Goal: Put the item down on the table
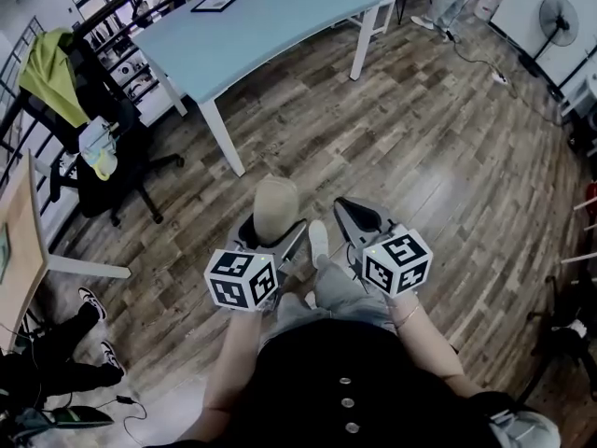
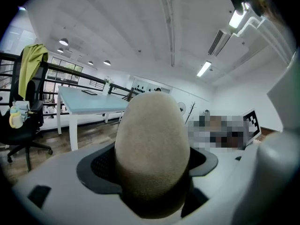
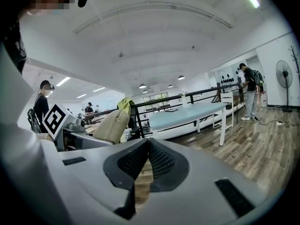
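At the far left, a black office chair (image 1: pixel 104 161) stands with a yellow-green jacket (image 1: pixel 51 68) slung over its back. Nearer the middle, low in front of the person, the left gripper (image 1: pixel 270 235) has its jaws clamped on the item (image 1: pixel 276 208), a beige, egg-shaped thing with a matte, fuzzy look. Its rounded end sticks up out of the dark pads. It hangs in the air above the wooden floor (image 1: pixel 448 157), well apart from the pale blue table (image 1: pixel 270 26) standing farther off. Just beside it, the right gripper (image 3: pixel 148 157) has its jaws drawn together, the pads meeting at the tips with nothing between them. A standing fan (image 1: pixel 558 19) is at the far right.
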A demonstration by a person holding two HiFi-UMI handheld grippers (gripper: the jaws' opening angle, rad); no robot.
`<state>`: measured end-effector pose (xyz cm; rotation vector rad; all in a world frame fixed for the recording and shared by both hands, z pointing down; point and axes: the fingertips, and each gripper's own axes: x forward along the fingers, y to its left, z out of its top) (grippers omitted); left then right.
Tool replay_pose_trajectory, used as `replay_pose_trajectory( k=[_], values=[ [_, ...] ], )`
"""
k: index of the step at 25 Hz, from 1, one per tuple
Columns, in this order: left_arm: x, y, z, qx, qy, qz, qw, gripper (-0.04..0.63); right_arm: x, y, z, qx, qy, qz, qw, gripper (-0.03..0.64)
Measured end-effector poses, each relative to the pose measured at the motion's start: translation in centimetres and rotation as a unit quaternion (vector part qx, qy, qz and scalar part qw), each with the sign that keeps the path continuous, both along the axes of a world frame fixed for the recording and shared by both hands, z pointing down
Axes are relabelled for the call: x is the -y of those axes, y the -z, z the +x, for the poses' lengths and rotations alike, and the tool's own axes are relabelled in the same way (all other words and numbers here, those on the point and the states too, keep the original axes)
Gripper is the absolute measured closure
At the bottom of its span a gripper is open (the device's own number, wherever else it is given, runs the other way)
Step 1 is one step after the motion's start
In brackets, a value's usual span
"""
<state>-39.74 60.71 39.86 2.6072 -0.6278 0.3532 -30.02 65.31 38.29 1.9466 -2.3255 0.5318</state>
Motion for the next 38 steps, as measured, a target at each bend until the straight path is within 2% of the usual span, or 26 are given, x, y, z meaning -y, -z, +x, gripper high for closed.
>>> replay_pose_trajectory(
  k=[7, 25, 29, 33, 38],
  values=[
    [3.9, -1.7, 1.3, 0.006, 0.017, -0.018, 0.9997, 0.186, 5.3, -0.5, 1.6, 0.011, 0.022, -0.001, 1.000, 0.612],
    [22.4, 1.3, 10.5, -0.014, 0.068, 0.015, 0.9974, 0.186, 23.5, 0.4, 11.6, 0.015, 0.064, 0.006, 0.998, 0.612],
    [24.7, 1.3, 13.1, -0.012, 0.071, 0.017, 0.9973, 0.186, 25.4, -0.1, 13.3, 0.000, 0.071, 0.002, 0.997, 0.612],
    [25.9, 1.0, 14.7, -0.011, 0.065, 0.013, 0.9977, 0.186, 26.3, -0.6, 13.9, 0.011, 0.077, -0.003, 0.997, 0.612],
    [26.6, 0.0, 15.8, 0.007, 0.054, 0.003, 0.9985, 0.186, 26.9, -0.9, 15.8, 0.021, 0.056, -0.004, 0.998, 0.612]
  ],
)
